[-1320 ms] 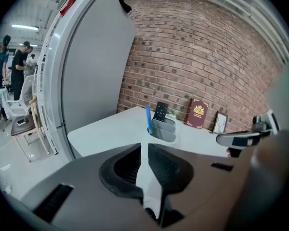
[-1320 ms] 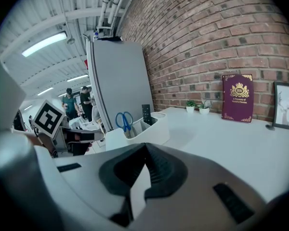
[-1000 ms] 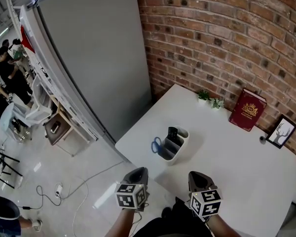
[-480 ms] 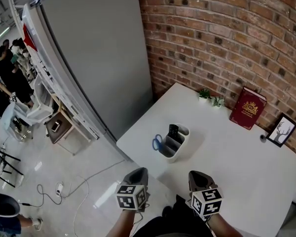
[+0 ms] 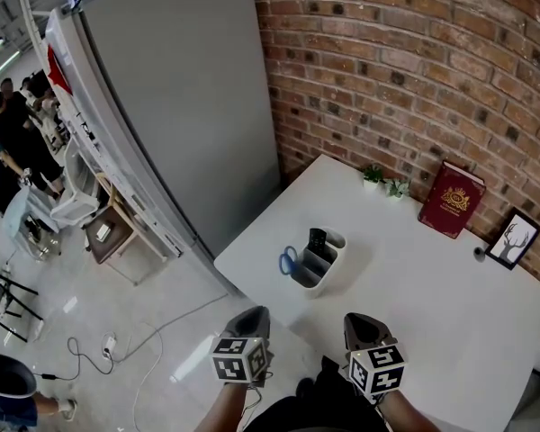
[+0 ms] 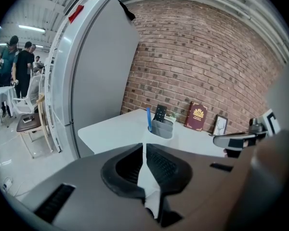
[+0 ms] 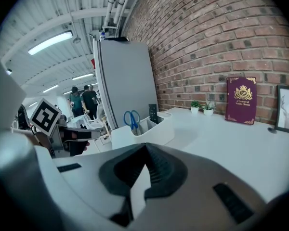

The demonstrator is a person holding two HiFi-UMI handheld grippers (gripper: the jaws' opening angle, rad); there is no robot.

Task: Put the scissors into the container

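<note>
The scissors (image 5: pixel 287 262) stand with their blue handles up in the near-left compartment of a white container (image 5: pixel 328 273) on the white table (image 5: pixel 432 304). The blue handles (image 7: pixel 131 118) show above the container's rim (image 7: pixel 149 133) in the right gripper view. From the left gripper the scissors (image 6: pixel 148 119) are seen edge-on in the container (image 6: pixel 162 128). My left gripper (image 5: pixel 254 314) hangs off the table's near edge, shut and empty. My right gripper (image 5: pixel 360 320) is over the near edge, also shut and empty. Both are well short of the container.
A black remote-like thing (image 5: pixel 316 240) stands in the container's far compartment. Along the brick wall are two small plants (image 5: pixel 383 181), a red book (image 5: pixel 451 199) and a framed picture (image 5: pixel 513 239). A tall grey cabinet (image 5: pixel 180 106) stands left of the table. People (image 5: pixel 13 133) are far left.
The head view has drifted slightly, so the table sits a little further right. Both grippers and the scissors stay where they were.
</note>
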